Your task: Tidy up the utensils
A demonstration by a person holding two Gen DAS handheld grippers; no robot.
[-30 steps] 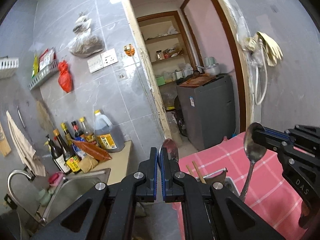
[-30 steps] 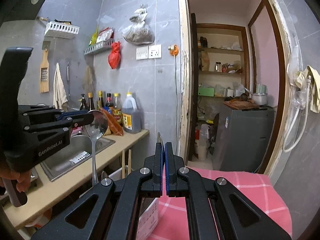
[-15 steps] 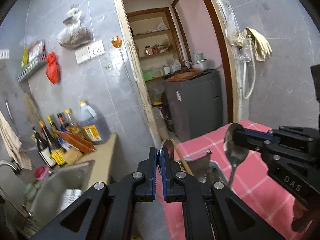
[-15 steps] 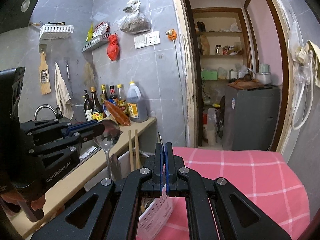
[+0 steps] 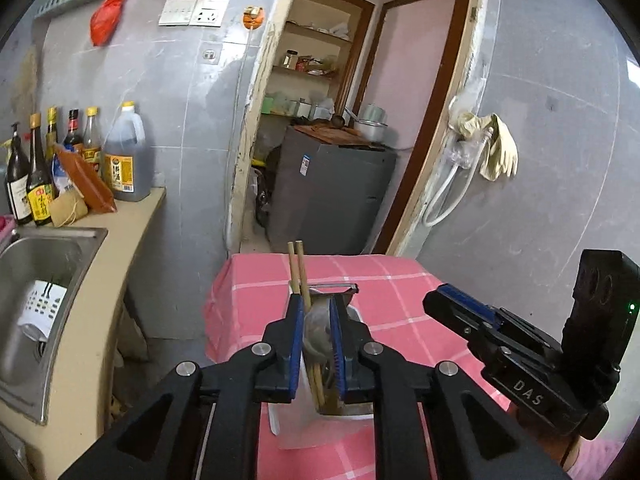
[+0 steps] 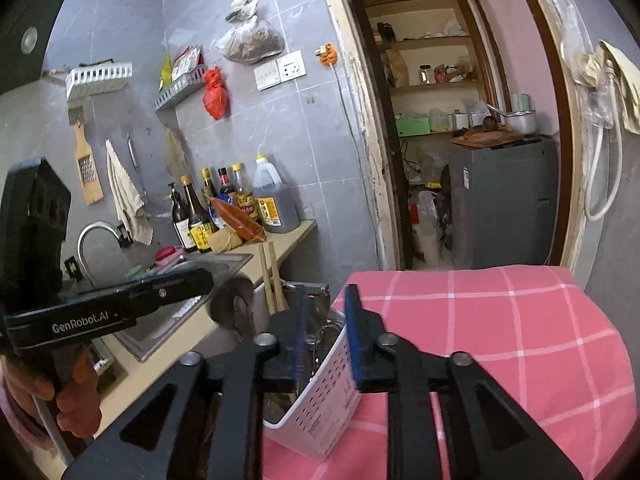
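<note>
Since the earlier frames both grippers have dropped over the white perforated plastic utensil basket (image 6: 320, 396), and the two metal spoons they carried upright above the table are now down in it. The left gripper (image 5: 316, 344) has its blue-padded jaws opening; a blurred grey metal spoon (image 5: 316, 336) sits in the gap, its bowl level with the pads, and whether the pads touch it cannot be told. From the right wrist view that spoon's bowl (image 6: 234, 308) shows just past the left gripper's tip, beside the basket rim. The right gripper (image 6: 326, 336) also has its jaws opening, standing apart over the basket with nothing pressed between them; metal handles show inside the basket below.

A pair of light wooden chopsticks (image 5: 298, 276) stands upright in the basket, next to a metal peeler-like tool (image 5: 336, 288). The basket rests on the pink checked tablecloth (image 6: 500, 340), near its edge by the beige counter (image 5: 136, 216). On that counter is a steel sink (image 5: 44, 264), and dark sauce bottles (image 5: 38, 176) stand against the grey tiled wall (image 5: 176, 112).
</note>
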